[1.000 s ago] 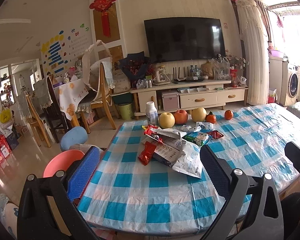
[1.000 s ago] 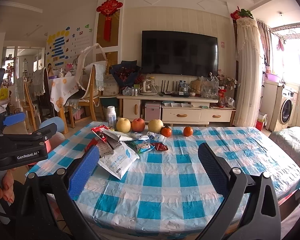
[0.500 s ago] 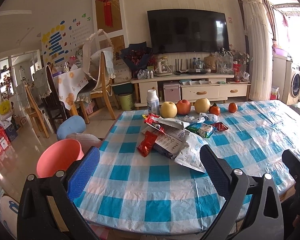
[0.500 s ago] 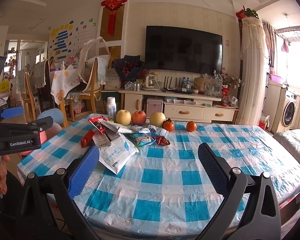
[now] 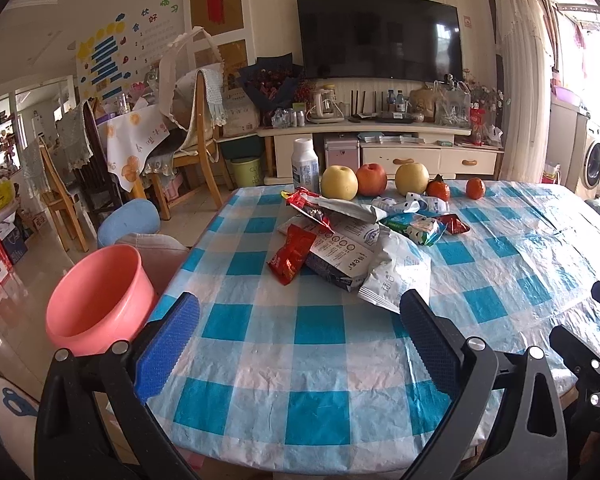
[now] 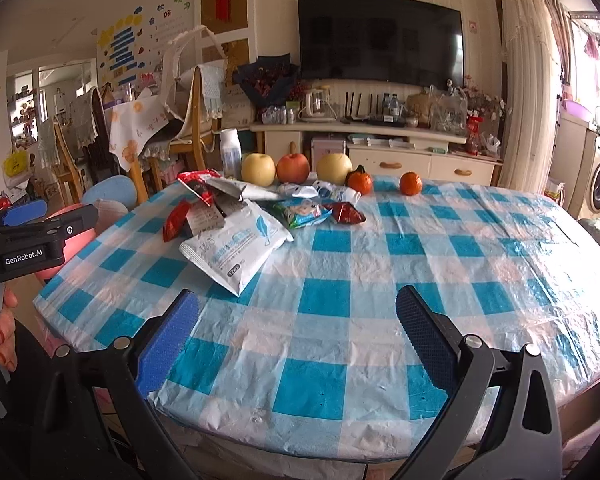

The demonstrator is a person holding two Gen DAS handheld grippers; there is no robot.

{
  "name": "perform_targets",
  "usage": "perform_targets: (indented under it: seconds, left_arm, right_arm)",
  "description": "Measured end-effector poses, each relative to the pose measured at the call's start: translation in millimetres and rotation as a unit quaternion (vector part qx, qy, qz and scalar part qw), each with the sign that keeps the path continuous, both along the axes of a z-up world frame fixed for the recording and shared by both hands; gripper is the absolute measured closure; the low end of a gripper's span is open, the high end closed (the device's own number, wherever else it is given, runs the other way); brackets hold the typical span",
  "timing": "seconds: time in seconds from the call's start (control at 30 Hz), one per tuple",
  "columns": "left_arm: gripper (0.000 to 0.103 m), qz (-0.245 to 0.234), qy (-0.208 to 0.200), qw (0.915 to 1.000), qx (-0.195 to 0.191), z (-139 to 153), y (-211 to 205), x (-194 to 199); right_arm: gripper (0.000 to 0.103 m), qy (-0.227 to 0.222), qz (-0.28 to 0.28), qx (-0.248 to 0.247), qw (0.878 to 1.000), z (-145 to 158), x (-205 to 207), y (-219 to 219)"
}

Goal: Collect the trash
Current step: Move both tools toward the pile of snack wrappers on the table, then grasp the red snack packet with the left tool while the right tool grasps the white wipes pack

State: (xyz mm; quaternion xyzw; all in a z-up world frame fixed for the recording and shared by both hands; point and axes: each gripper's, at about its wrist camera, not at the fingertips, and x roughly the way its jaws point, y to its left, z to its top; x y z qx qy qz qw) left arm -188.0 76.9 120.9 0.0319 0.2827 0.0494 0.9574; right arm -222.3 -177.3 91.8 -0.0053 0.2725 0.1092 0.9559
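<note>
fruit row (image 5: pixel 372 179) behind wrappers (image 5: pixel 352 248) | pink bucket (image 5: pixel 96 300) left of table (image 5: pixel 320 360)

Cream walls, wall television (image 5: pixel 378 36), bright window right.

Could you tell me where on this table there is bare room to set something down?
The near half of the table, between the white pouch and both open grippers, is bare. So is the right side beyond the tangerine. The far left is crowded: wrappers heaped before the fruit row.
</note>
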Motion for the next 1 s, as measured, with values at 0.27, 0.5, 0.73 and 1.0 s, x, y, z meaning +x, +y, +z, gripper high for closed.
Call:
perform_targets:
  seconds: [0.27, 0.5, 0.73, 1.0]
  left_arm:
    - [0.004, -0.016, 0.023, 0.9972, -0.07, -15, 33, 26]
    - [0.005, -0.041, 0.033, 0.995, -0.085, -22, 56, 71]
    - [0.006, -0.078, 0.047, 0.9929, -0.077, -40, 70, 123]
    - [0.021, -0.097, 0.09, 0.9889, -0.068, -73, 72, 177]
  right_arm:
    - [0.003, 0.042, 0.035, 0.054, 0.997, -16, 30, -3]
    - [0.007, 0.075, 0.06, 0.098, 0.991, -25, 67, 0]
    - [0.017, 0.118, 0.07, 0.147, 0.98, -40, 107, 11]
    - [0.012, 0.166, 0.061, 0.215, 0.961, -61, 151, 29]
